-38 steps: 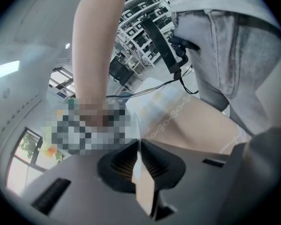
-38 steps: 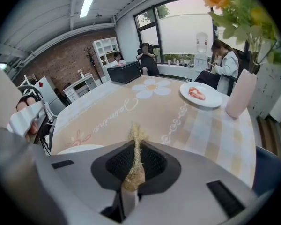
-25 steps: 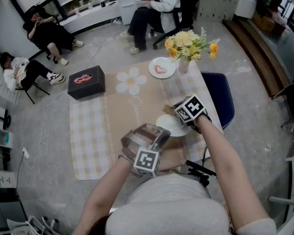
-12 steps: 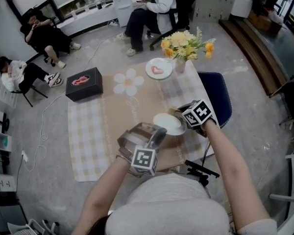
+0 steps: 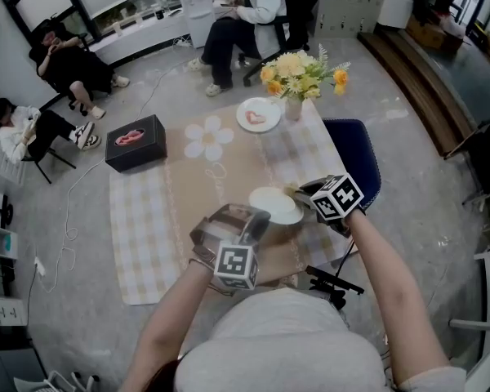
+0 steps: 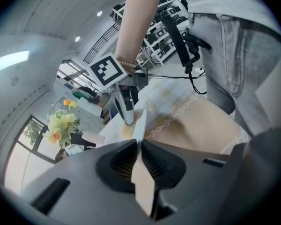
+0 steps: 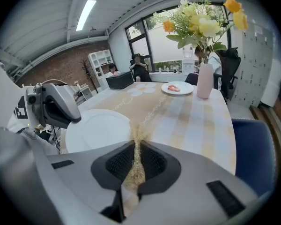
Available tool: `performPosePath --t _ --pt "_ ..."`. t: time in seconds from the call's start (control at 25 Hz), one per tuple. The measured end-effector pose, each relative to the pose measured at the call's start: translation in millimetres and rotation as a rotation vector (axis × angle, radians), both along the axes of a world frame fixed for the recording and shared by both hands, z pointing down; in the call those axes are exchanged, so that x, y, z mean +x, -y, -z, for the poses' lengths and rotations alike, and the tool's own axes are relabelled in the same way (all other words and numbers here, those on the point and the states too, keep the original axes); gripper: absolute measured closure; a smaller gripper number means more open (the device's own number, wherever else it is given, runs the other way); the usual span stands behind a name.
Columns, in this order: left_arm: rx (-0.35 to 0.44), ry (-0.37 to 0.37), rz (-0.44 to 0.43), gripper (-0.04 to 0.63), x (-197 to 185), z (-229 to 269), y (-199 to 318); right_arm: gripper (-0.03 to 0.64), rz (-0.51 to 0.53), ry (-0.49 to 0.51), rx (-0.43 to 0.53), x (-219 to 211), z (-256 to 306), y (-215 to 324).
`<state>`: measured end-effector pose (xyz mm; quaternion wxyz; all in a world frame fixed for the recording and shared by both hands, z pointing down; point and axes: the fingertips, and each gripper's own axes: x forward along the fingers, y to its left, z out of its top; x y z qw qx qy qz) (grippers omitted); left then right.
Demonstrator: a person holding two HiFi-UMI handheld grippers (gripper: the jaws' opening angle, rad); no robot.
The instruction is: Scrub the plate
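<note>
Your left gripper (image 5: 251, 221) has its jaws clamped on the rim of the white plate (image 5: 274, 205), holding it over the tablecloth (image 5: 147, 219) just in front of you. Your right gripper (image 5: 307, 194) is pinching a tan, fibrous scrubber (image 7: 136, 170), its tip right at the plate's near edge. Mind that one-edge hold: lean in hard and the plate will likely pivot or slide out and drop. The scrubber's thin, too, so a sideways drag could tug it loose.
</note>
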<state>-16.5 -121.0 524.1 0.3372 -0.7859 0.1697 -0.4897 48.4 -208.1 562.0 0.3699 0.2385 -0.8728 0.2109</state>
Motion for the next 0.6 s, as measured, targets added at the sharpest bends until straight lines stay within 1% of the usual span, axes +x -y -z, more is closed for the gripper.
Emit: performPosePath --t 0.12,0.24,0.32,0.4,0.52,0.6 --pt "0.009 -0.002 0.009 0.574 -0.7 0.7 1.7 0.578 -0.009 0.003 0.013 4.0 3.9 -3.8" --pt "0.020 -0.014 0.019 0.575 -1.0 3.8 1.9 0.578 -0.049 0.014 0.065 9.8 12.9 -0.4" --pt "0.028 -0.044 0.041 0.575 -0.9 9.6 1.7 0.578 -0.091 0.034 0.098 13.9 22.5 3.3" --pt "0.033 -0.091 0.067 0.577 -0.7 16.6 3.0 0.578 -0.121 0.049 0.117 17.9 31.5 4.8" --pt "0.036 -0.144 0.100 0.577 -3.7 20.9 7.4 0.578 -0.178 0.091 0.128 22.3 43.7 6.5" --pt "0.024 -0.175 0.136 0.577 -7.5 24.6 9.6 0.578 -0.226 0.128 0.135 24.3 53.1 7.4"
